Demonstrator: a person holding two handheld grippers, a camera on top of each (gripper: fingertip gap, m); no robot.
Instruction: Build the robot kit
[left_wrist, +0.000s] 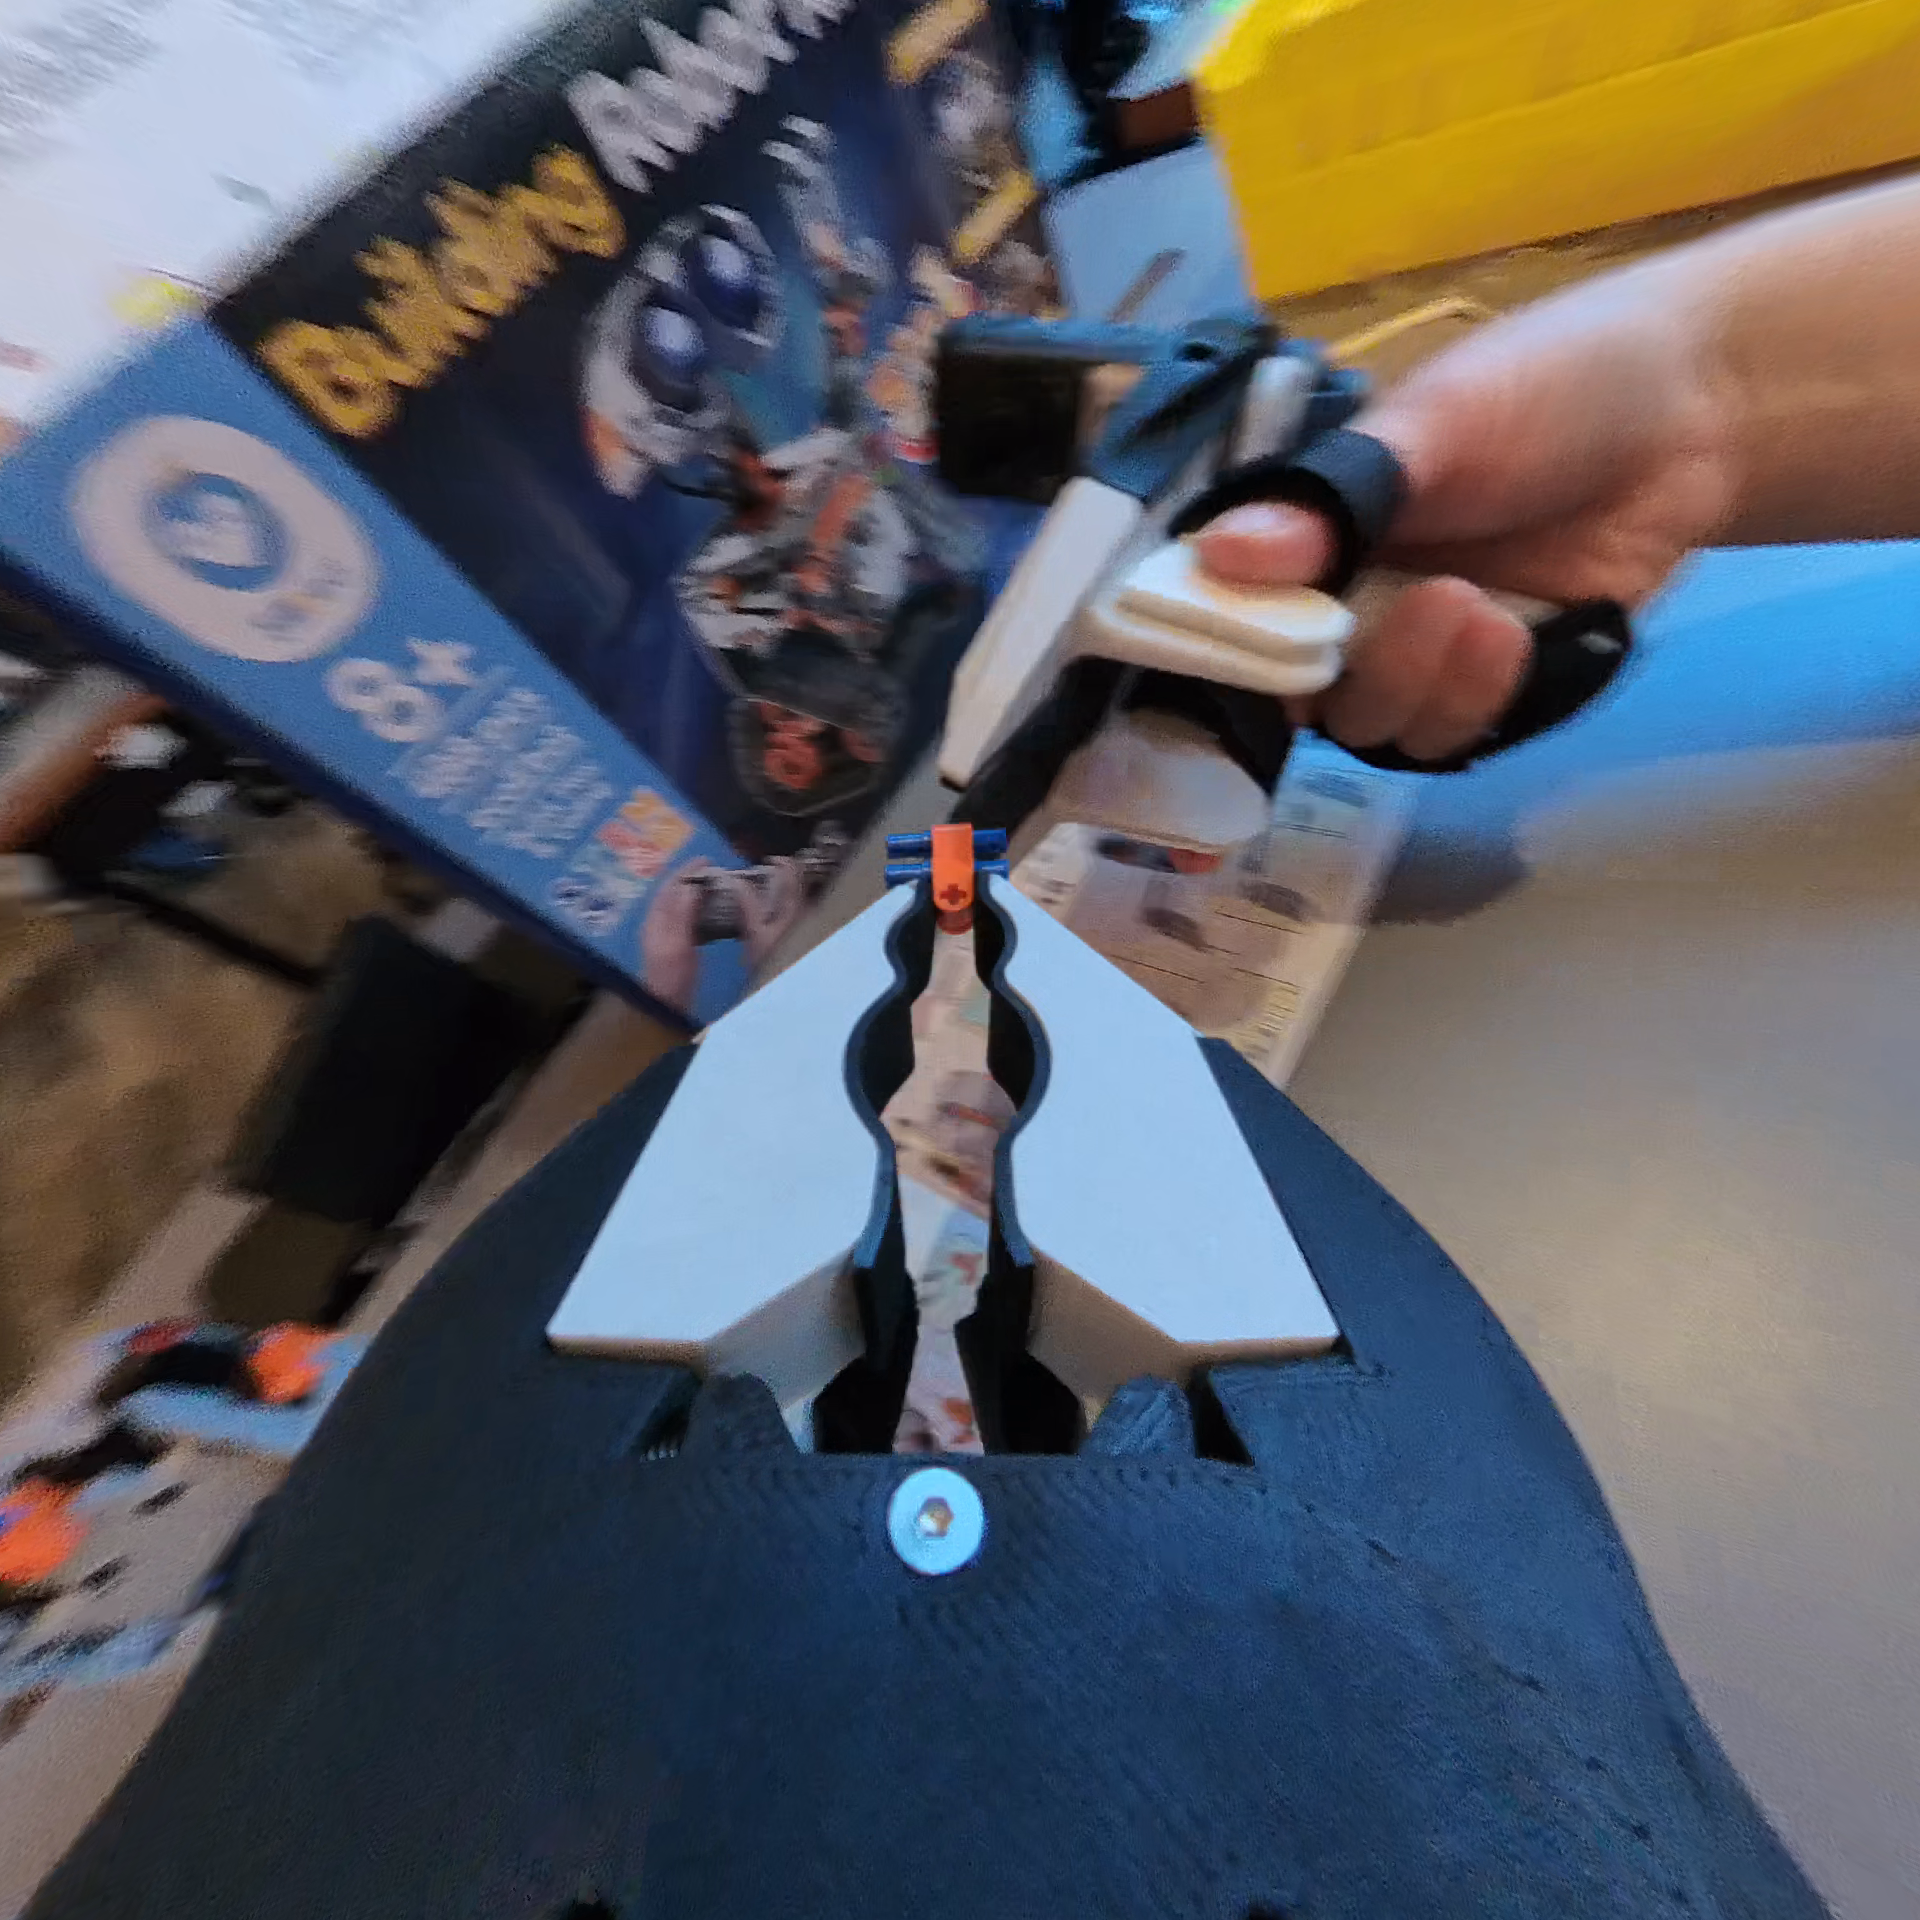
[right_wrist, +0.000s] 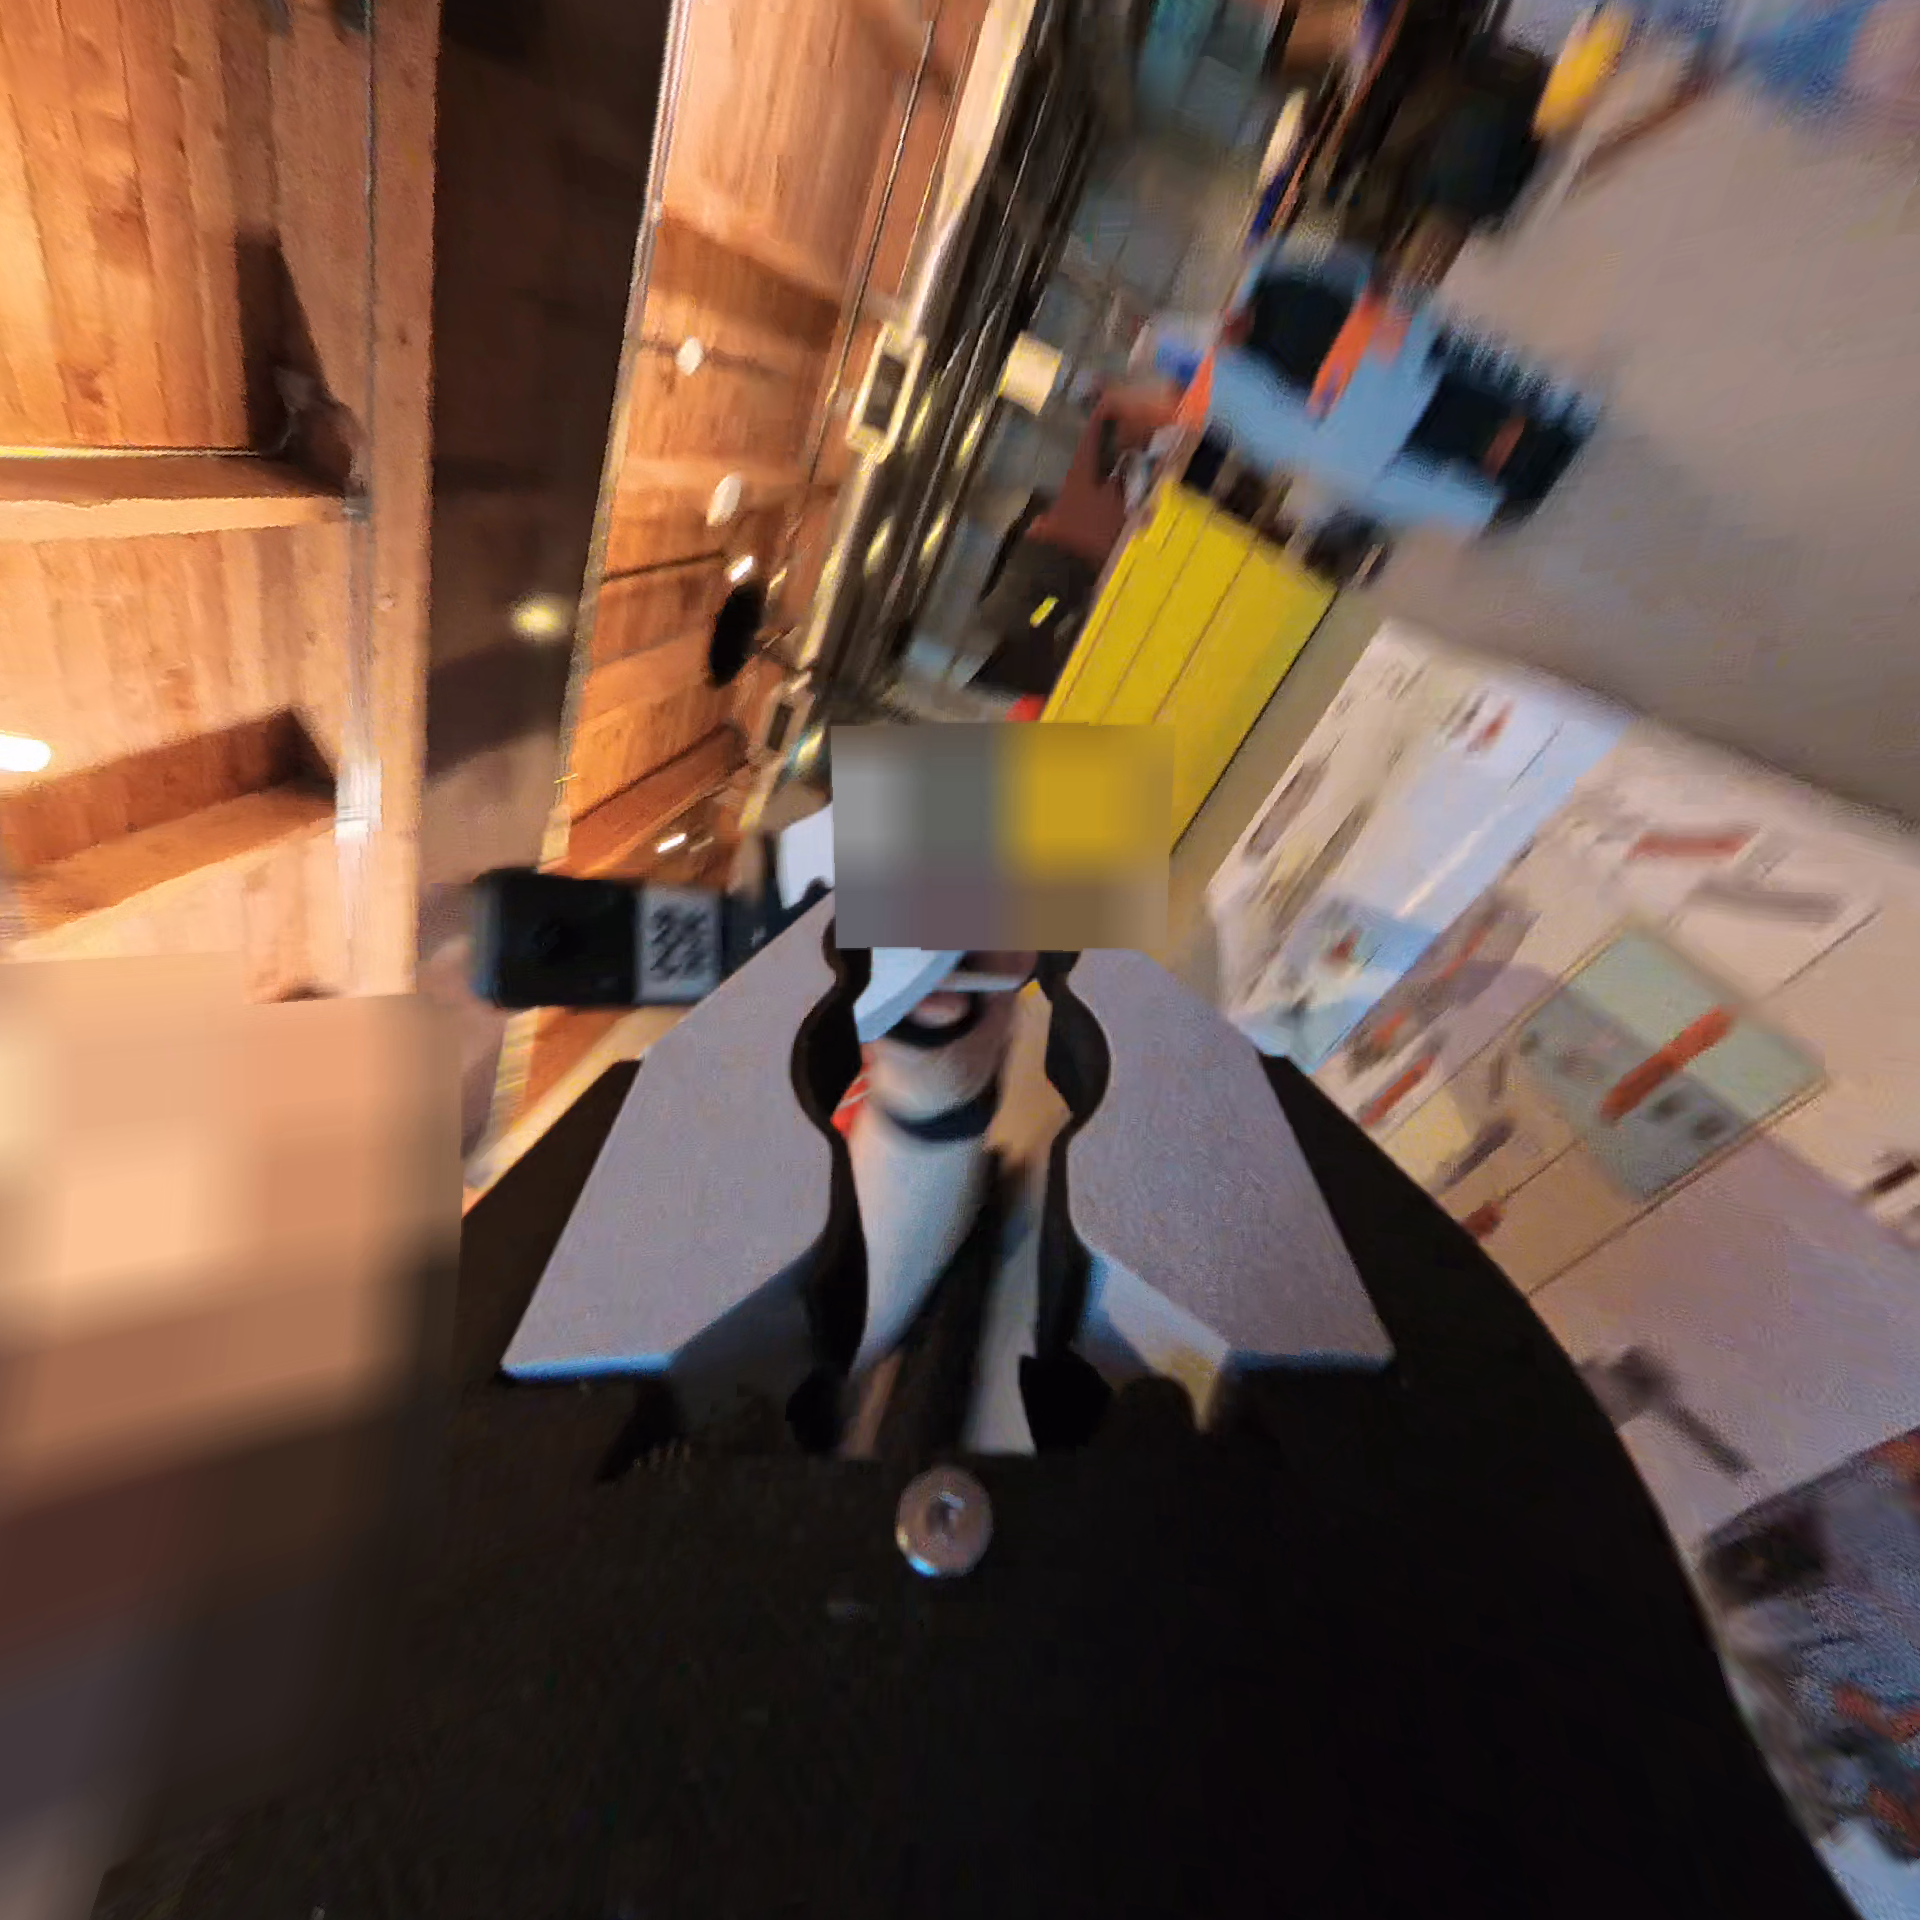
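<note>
My left gripper (left_wrist: 948, 904) is shut on a small orange connector piece with blue pins (left_wrist: 951, 868), pinched at the fingertips and held above an open instruction booklet (left_wrist: 1226, 904). My right gripper (left_wrist: 987, 769), held by a hand (left_wrist: 1538, 499), hangs just above and beyond the orange piece with its tips pointing down at it. In the right wrist view the right gripper (right_wrist: 951, 961) has its fingers apart with nothing seen between them, and a mosaic patch partly covers the tips. Through the gap shows the left gripper's white body (right_wrist: 914, 1174).
A large dark-blue toy set box (left_wrist: 499, 499) leans at the left. A yellow box (left_wrist: 1558, 125) stands at the back right. Loose orange, grey and black parts (left_wrist: 208, 1392) lie at lower left. A blurred, partly built model (right_wrist: 1382, 395) sits on the beige table (left_wrist: 1610, 1247).
</note>
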